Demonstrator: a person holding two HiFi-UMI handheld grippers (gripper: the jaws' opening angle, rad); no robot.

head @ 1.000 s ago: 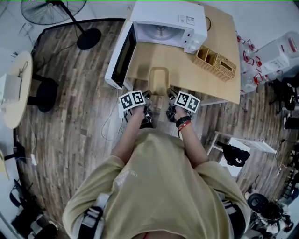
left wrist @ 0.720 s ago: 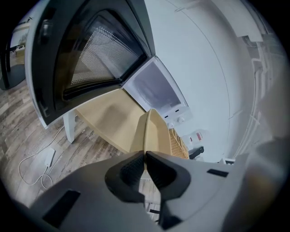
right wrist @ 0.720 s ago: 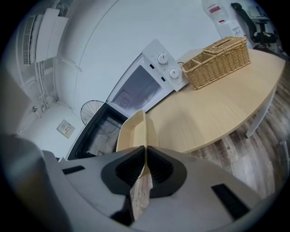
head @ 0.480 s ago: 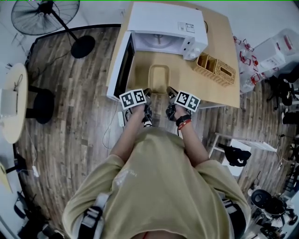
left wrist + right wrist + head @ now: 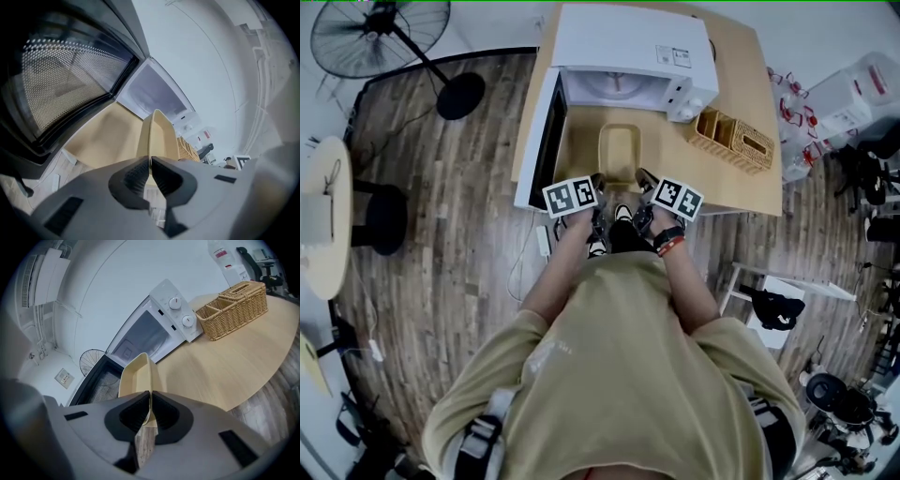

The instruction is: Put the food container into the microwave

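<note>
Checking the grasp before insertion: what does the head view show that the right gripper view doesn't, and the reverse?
Only the head view: the left hand-held gripper and right hand-held gripper together at the food container's near end, and the person's shirt. Only the right gripper view: its jaws shut on the container's rim, and the dials on the microwave. Both: container, open microwave, wicker basket.

Kitchen corner set up in an office-like test room

A white microwave (image 5: 623, 42) and a wicker basket (image 5: 733, 131) stand on a light wooden worktop (image 5: 741, 178) over wood-look flooring (image 5: 450, 216). Around them are a pedestal fan (image 5: 380, 26), a clear plastic storage box (image 5: 858, 94), a black office chair (image 5: 263, 266) and a wall air-conditioner (image 5: 47, 277) on bare white walls.
</note>
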